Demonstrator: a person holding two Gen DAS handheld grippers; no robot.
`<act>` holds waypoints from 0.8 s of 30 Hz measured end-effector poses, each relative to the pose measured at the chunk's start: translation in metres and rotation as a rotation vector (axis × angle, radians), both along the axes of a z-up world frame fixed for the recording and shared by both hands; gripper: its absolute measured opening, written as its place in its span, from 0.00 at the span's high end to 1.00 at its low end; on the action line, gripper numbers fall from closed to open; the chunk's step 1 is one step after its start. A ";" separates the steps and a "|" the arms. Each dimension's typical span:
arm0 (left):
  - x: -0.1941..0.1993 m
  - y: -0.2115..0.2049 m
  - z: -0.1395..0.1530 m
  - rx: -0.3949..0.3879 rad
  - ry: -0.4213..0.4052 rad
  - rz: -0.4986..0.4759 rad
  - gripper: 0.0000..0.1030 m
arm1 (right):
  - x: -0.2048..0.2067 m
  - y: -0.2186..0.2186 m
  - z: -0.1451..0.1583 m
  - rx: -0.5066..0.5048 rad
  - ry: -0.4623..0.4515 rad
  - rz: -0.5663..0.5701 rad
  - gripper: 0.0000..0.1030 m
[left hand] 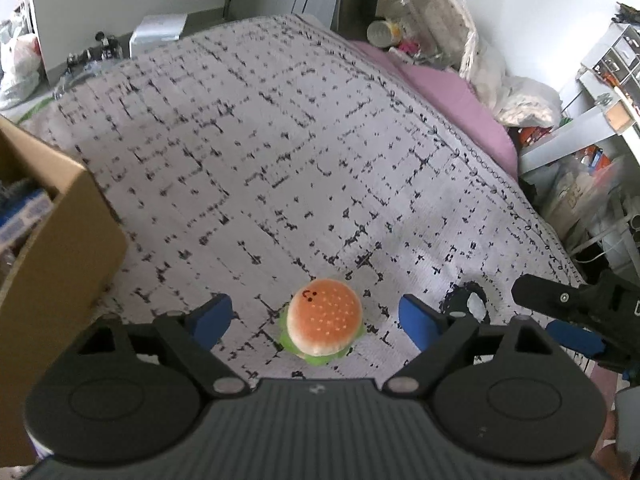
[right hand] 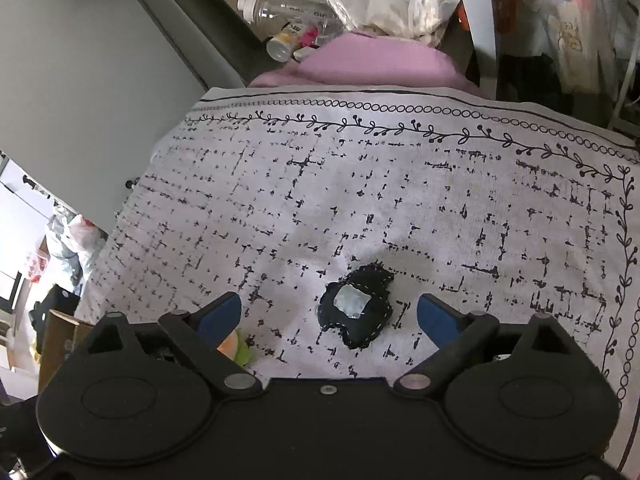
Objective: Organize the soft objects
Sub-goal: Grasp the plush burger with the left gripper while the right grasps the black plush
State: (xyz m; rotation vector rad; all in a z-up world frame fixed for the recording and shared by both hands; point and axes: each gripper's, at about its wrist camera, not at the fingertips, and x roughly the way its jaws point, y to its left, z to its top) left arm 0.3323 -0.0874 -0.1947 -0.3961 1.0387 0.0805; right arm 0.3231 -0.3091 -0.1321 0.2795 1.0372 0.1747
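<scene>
1. Nearest the lens in the left wrist view was the left gripper [left hand: 316, 318], its blue-padded fingers [left hand: 212, 316] spread wide with nothing between them touching either pad.
2. Just beyond it, centred in that gap, sat a small burger plush [left hand: 325, 320], bun side up with a little face, resting on the patterned blanket [left hand: 280, 160]. The spread looked set to straddle the plush for a pinch from both sides.
3. To the left of the burger plush, at the blanket's edge, stood an open cardboard box [left hand: 64, 248] with items already inside; it was probably where the soft things were meant to go.
4. To the right of the burger plush lay a black fabric pouch [left hand: 468, 300], mostly hidden behind the left gripper's finger.
5. In the right wrist view, the right gripper [right hand: 329, 314] was likewise spread wide and empty, lined up over the black fabric pouch [right hand: 356, 312], which had pale stitching and a shiny patch and lay flat on the blanket [right hand: 400, 184].
6. The burger plush [right hand: 236, 350] peeked out beside that gripper's left finger.
7. Beyond the blanket, far from the burger plush, lay a purple sheet [right hand: 360, 64] and assorted clutter.
</scene>
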 end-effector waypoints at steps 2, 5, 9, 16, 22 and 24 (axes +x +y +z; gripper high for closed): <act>0.004 -0.002 -0.006 -0.002 0.008 0.003 0.13 | 0.005 0.001 -0.006 -0.002 0.013 -0.005 0.14; 0.009 -0.004 -0.016 -0.014 0.023 0.010 0.16 | 0.010 0.000 -0.017 -0.002 0.035 -0.015 0.18; 0.014 -0.006 -0.027 -0.023 0.038 0.018 0.19 | 0.013 0.008 -0.029 -0.037 0.035 -0.009 0.19; 0.020 -0.006 -0.041 -0.041 0.074 0.044 0.53 | 0.014 0.025 -0.043 -0.114 -0.011 0.033 0.18; 0.019 0.000 -0.033 -0.044 0.068 0.071 0.59 | 0.016 0.032 -0.060 -0.179 -0.013 0.044 0.37; 0.017 0.003 -0.027 -0.038 0.060 0.076 0.59 | 0.014 0.036 -0.061 -0.234 -0.025 0.050 0.54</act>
